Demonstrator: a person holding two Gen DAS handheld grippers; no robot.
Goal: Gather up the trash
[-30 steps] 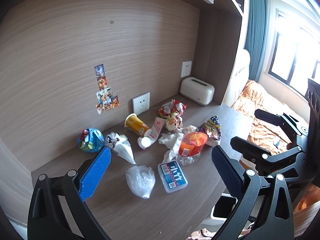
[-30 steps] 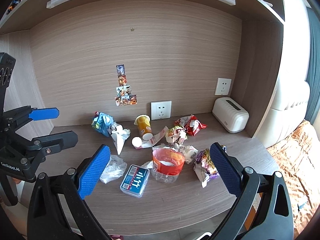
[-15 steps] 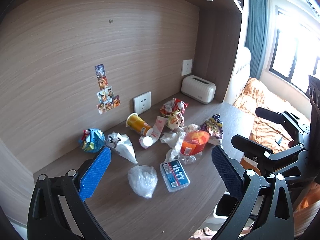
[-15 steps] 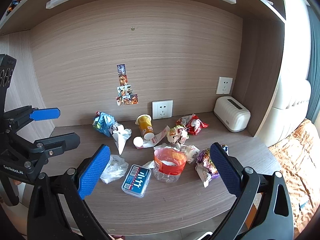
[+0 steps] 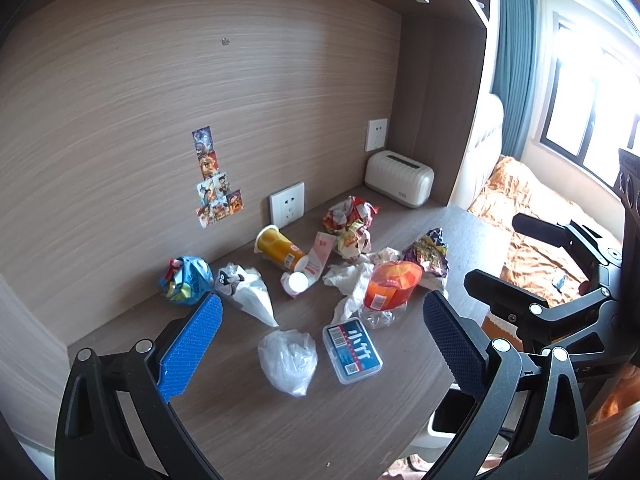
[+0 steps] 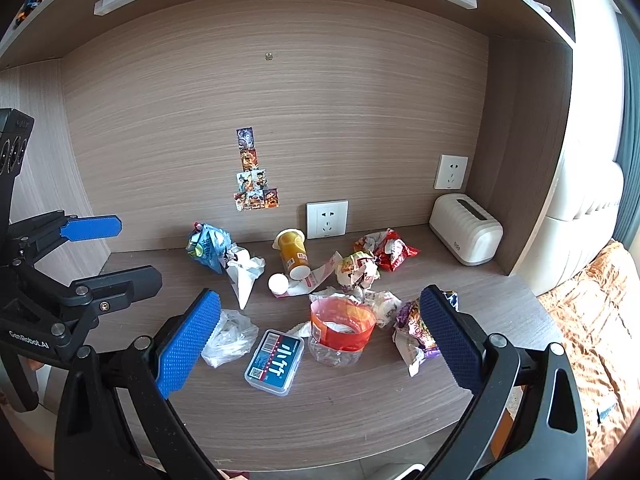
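Both hand-held grippers, left [image 5: 320, 344] and right [image 6: 318, 336], hang spread and empty above the wood-grain table [image 6: 360, 420], where trash lies scattered around the crushed orange-labelled plastic cup [image 6: 340, 330]; advisable to close squarely on one piece at a time.

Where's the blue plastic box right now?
In the right wrist view, the blue plastic box lies near the desk's front edge, between the clear plastic bag and crushed orange-labelled bottle.
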